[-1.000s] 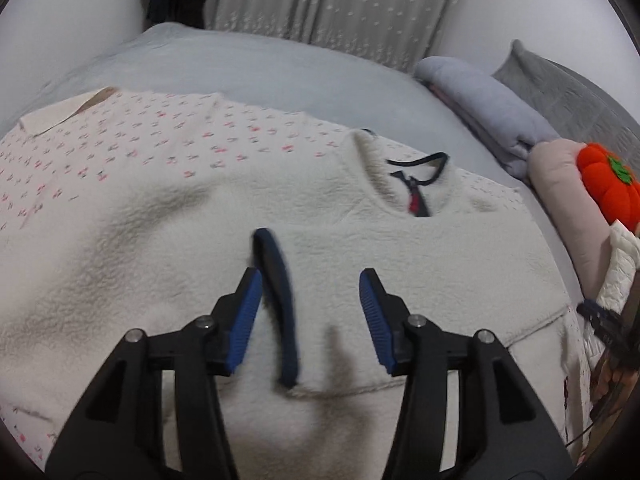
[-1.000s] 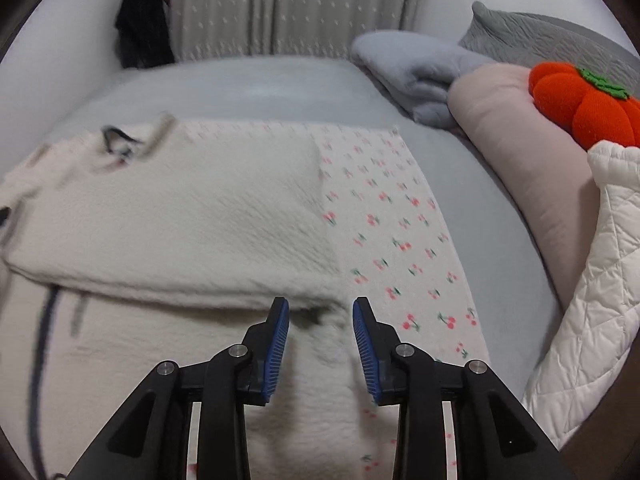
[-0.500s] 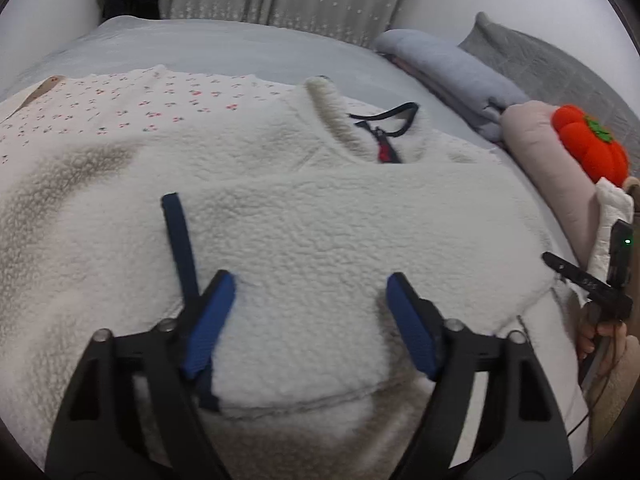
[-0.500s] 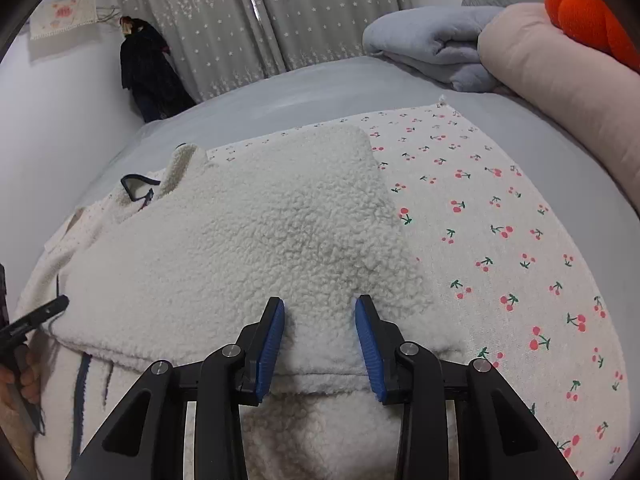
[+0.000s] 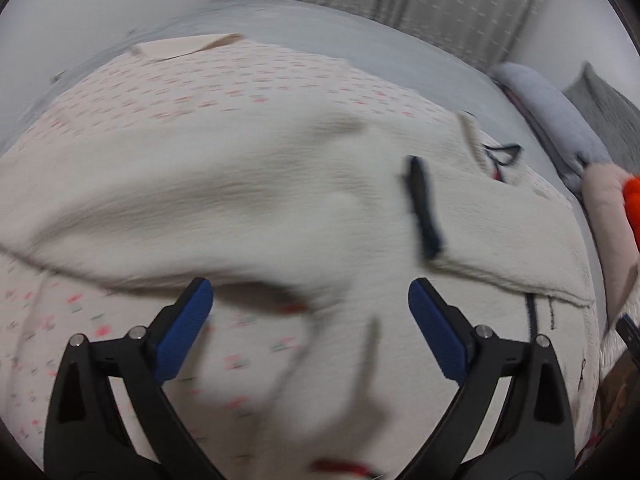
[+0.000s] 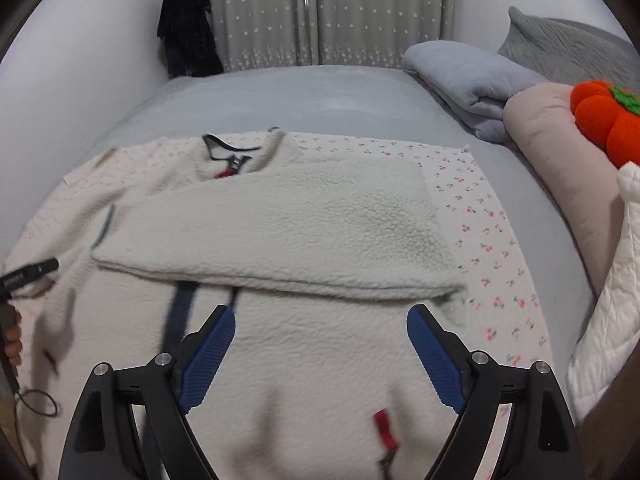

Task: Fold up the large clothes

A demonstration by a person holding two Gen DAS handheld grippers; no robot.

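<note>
A cream fleece jacket point(image 6: 280, 232) lies on a cherry-print sheet point(image 6: 480, 220) on the bed, one sleeve folded across its body. Its collar with a dark loop point(image 6: 224, 152) points to the far side. In the left wrist view the jacket point(image 5: 240, 200) is blurred, with a dark trim strip point(image 5: 424, 216) on the folded sleeve cuff. My left gripper point(image 5: 310, 330) is open and empty, just above the jacket's near edge. My right gripper point(image 6: 320, 354) is open and empty above the jacket's lower body.
A folded grey blanket point(image 6: 472, 84), a pink bolster point(image 6: 560, 152) and an orange pumpkin cushion point(image 6: 604, 120) lie along the bed's right side. A white quilt point(image 6: 604, 320) is at the near right. The grey bedsheet point(image 6: 300, 96) stretches to the curtain.
Both grippers have opened wide and pulled back from the folded sleeve. The left view has swung left and down over the jacket's edge. The sleeve now lies flat across the body.
</note>
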